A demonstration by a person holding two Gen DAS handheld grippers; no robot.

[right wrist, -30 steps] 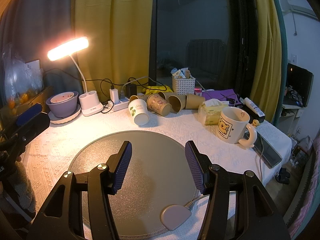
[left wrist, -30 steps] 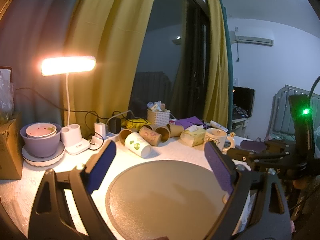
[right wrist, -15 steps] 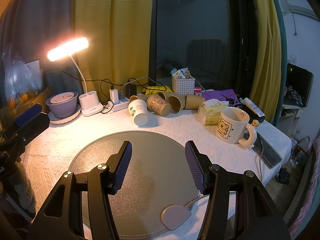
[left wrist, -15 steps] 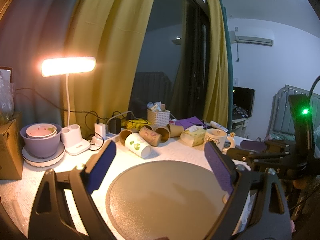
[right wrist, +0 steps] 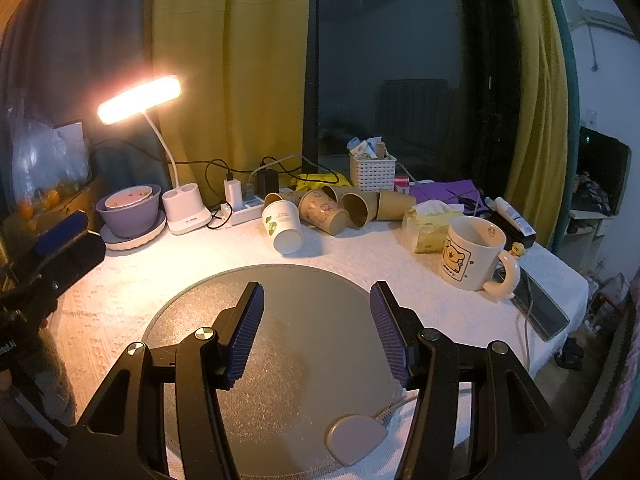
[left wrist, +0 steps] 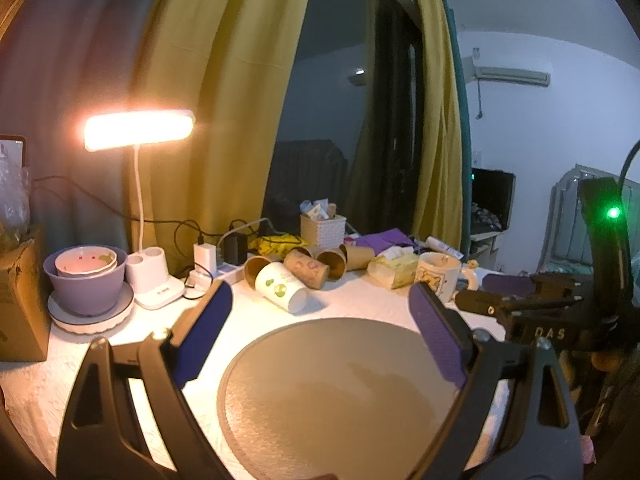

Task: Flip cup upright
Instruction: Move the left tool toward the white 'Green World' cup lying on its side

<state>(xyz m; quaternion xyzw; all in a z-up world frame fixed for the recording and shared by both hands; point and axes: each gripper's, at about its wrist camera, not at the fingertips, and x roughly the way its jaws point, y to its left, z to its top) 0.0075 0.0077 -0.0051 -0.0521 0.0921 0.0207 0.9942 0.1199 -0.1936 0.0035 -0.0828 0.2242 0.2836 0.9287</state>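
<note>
A white paper cup with green leaves (left wrist: 282, 287) (right wrist: 283, 226) lies on its side behind the round grey mat (left wrist: 332, 384) (right wrist: 280, 344). Several brown paper cups (left wrist: 316, 266) (right wrist: 344, 206) lie on their sides behind it. A white bear mug (right wrist: 472, 254) (left wrist: 438, 276) stands upright at the right. My left gripper (left wrist: 320, 336) is open and empty above the mat's near side. My right gripper (right wrist: 316, 336) is open and empty above the mat. Both are well short of the cups.
A lit desk lamp (right wrist: 140, 98) with a white base (right wrist: 186, 212) stands at back left, beside a purple bowl (right wrist: 130, 210) on a plate. A power strip with cables (right wrist: 244, 200), a white basket (right wrist: 372, 172), a tissue pack (right wrist: 430, 228) and a phone (right wrist: 544, 312) crowd the back and right.
</note>
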